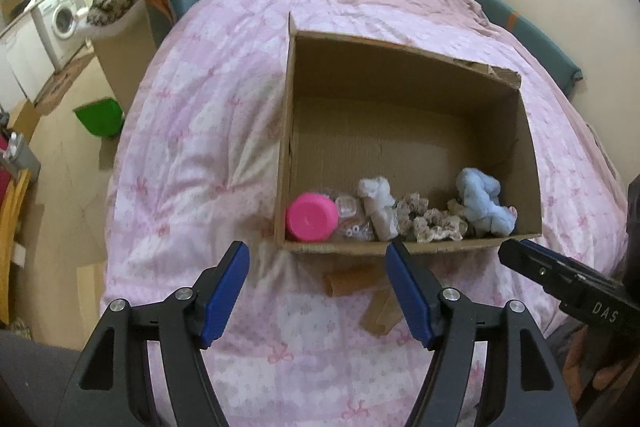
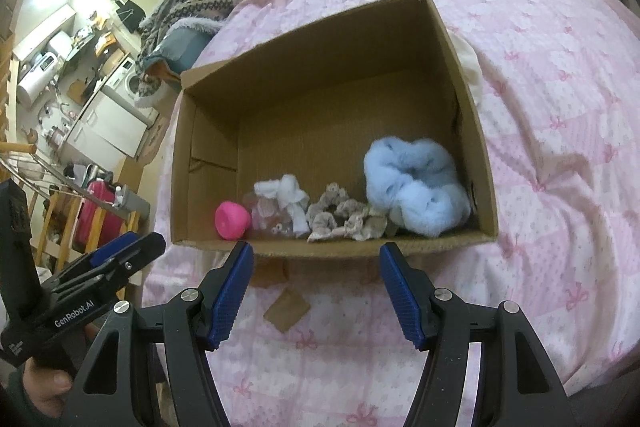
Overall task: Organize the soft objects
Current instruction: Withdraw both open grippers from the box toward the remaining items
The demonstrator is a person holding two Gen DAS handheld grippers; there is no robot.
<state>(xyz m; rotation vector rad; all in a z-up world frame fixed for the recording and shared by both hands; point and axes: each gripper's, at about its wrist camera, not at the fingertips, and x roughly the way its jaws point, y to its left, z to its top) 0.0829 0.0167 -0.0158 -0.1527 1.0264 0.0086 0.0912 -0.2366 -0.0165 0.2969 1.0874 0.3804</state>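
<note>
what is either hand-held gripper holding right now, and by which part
Nothing. The left hand-held gripper and right hand-held gripper are both open and empty, short of the box.

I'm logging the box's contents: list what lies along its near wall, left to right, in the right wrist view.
Pink cap → white cloth piece → beige lace scrunchie → fluffy blue scrunchie. A clear item between the cap and the white cloth overlaps both, so it is left out.

The matt brown corrugated cardboard box (image 2: 472, 131) holds a fluffy pale-blue plush scrunchie (image 2: 416, 187) and a glossy pink plastic cap (image 2: 232, 221).
</note>
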